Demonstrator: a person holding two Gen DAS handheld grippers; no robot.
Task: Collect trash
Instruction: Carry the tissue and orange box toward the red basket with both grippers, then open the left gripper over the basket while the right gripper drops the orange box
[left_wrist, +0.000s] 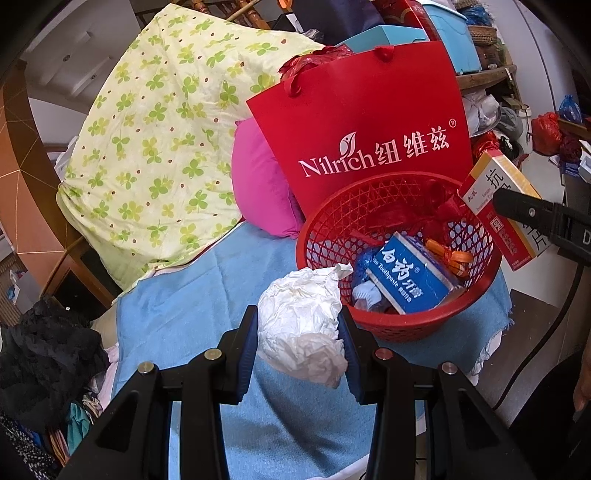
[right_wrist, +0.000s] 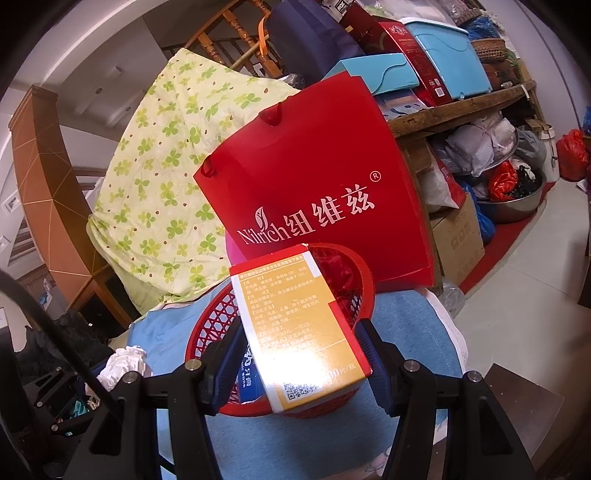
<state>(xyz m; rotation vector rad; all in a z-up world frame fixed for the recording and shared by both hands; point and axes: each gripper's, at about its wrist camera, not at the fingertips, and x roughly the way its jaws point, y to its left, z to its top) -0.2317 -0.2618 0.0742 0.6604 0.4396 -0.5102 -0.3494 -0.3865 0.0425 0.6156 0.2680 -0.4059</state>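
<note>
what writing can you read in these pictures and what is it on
"Nilrich 纽维兹" with an ® mark: red paper bag behind the basket.
"Toothpaste" and large white Chinese characters: blue box in the basket.
"00片/瓶" beside a QR code: yellow and red box, held in the right gripper.
The small print on that box is too blurred to read.
Crumpled paper in the left gripper: no text.

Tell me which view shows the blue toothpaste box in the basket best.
The left wrist view: the blue toothpaste box lies in full sight inside the red basket, label readable. In the right wrist view only a blue sliver shows, hidden behind the yellow medicine box.
</note>
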